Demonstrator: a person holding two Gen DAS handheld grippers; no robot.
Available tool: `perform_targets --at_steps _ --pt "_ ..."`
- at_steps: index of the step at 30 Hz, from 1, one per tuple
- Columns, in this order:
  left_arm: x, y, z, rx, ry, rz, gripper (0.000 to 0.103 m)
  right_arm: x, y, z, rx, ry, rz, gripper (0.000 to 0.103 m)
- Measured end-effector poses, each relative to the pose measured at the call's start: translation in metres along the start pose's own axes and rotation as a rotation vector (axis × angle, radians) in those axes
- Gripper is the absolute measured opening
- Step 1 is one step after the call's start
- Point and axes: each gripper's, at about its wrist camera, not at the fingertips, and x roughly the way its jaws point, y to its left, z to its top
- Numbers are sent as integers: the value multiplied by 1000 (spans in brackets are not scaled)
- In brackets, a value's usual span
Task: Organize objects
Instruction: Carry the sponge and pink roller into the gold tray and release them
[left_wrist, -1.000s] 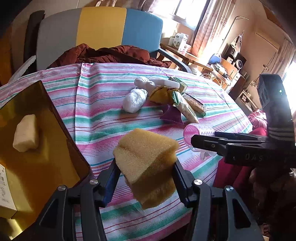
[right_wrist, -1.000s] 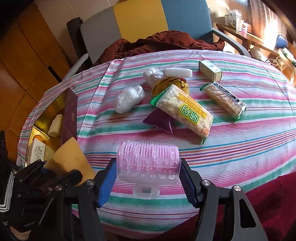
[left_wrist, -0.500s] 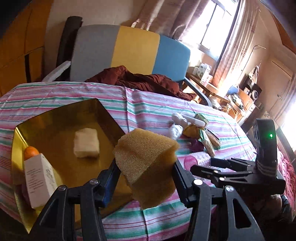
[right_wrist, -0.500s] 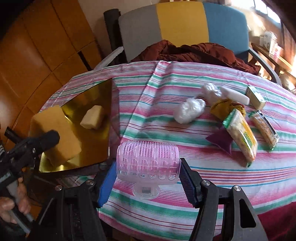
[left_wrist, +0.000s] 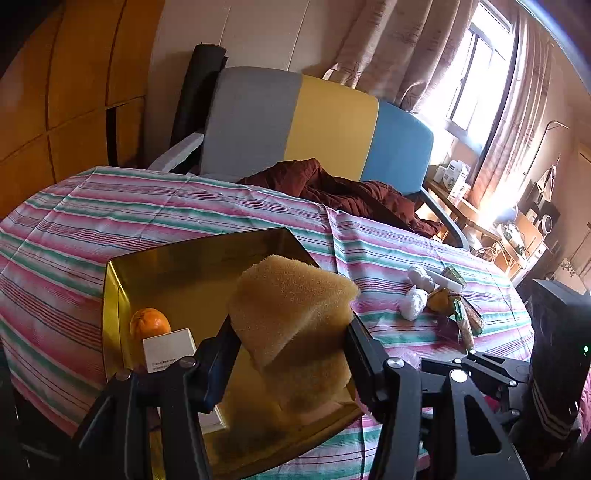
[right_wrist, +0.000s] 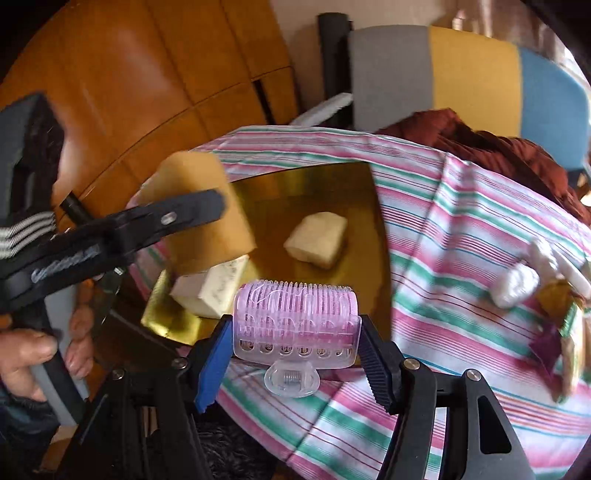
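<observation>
Sponge (left_wrist: 291, 317): in the left wrist view your left gripper (left_wrist: 291, 350) pinches this yellow block between both fingers, holding it above the gold tray (left_wrist: 177, 266).
Gold tray: it sits on the striped tablecloth (left_wrist: 110, 214); inside it, an orange (left_wrist: 149, 323) lies at the near left, with a white carton (left_wrist: 168, 350) just beside it.
Loose items: right of the tray, a small heap of wrapped packets (left_wrist: 439, 306) lies on the cloth, well apart from it.
Right gripper (left_wrist: 476, 365): seen from the side, right of the tray; its grip is hidden here.
Hair roller (right_wrist: 295, 325): in the right wrist view your right gripper (right_wrist: 295, 345) clamps this pink roller at both ends, at the tray's (right_wrist: 332, 184) near edge.
Tray contents: a pale lump (right_wrist: 317, 240) rests mid-tray; the carton (right_wrist: 210, 288) lies toward its near left corner.
Sponge (right_wrist: 199, 206): held over the tray's left side by your left gripper (right_wrist: 207, 206).
Hand (right_wrist: 33, 354): yours, wrapped round the left gripper's handle, left of the tray.
</observation>
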Motion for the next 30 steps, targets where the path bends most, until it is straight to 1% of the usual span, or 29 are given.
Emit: perform_targets --at_steps 6,11,18,23,26,30 --pt "4 17 15 6 4 7 56 19 40 4 -89 29 87 65" --pt "0 39 25 -30 -5 21 56 36 69 7 -137 63 152 65" --pt "-9 59 28 -42 -20 48 56 58 100 12 -191 96 213 65" --pt "-9 66 33 -41 -28 55 56 82 108 13 -171 138 235 65" --pt "-7 67 40 -29 -35 55 56 93 108 11 -151 149 224 65" --pt "0 69 48 -23 -25 44 56 103 104 8 -134 155 210 65"
